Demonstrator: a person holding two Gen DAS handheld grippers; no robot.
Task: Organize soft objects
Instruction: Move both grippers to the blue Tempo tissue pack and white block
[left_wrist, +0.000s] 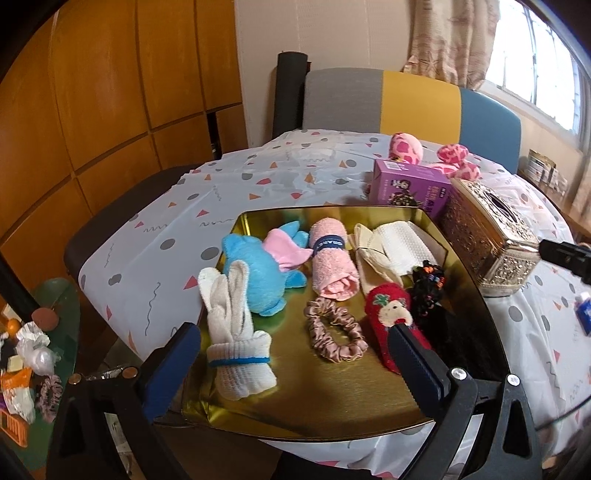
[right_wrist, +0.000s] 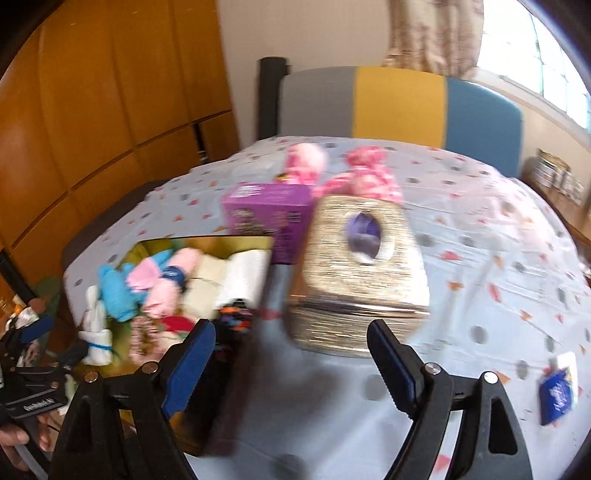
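A gold tray (left_wrist: 332, 402) holds several soft things: a white rolled sock (left_wrist: 236, 332), a blue plush (left_wrist: 255, 273), a pink cloth (left_wrist: 288, 249), a pink rolled towel (left_wrist: 332, 266), cream cloths (left_wrist: 391, 247), a pink scrunchie (left_wrist: 334, 334), a red sock (left_wrist: 391, 321) and a black scrunchie (left_wrist: 428, 284). My left gripper (left_wrist: 291, 347) is open and empty above the tray's near part. My right gripper (right_wrist: 291, 343) is open and empty, in front of the tissue box. The tray (right_wrist: 236, 243) shows blurred at the left of the right wrist view.
An ornate silver tissue box (left_wrist: 491, 243) (right_wrist: 358, 273) and a purple box (left_wrist: 410, 188) (right_wrist: 269, 214) stand beside the tray. A pink spotted plush (left_wrist: 428, 155) (right_wrist: 347, 166) lies behind them. A blue packet (right_wrist: 557, 391) lies at the right. A chair (left_wrist: 406, 103) stands beyond the table.
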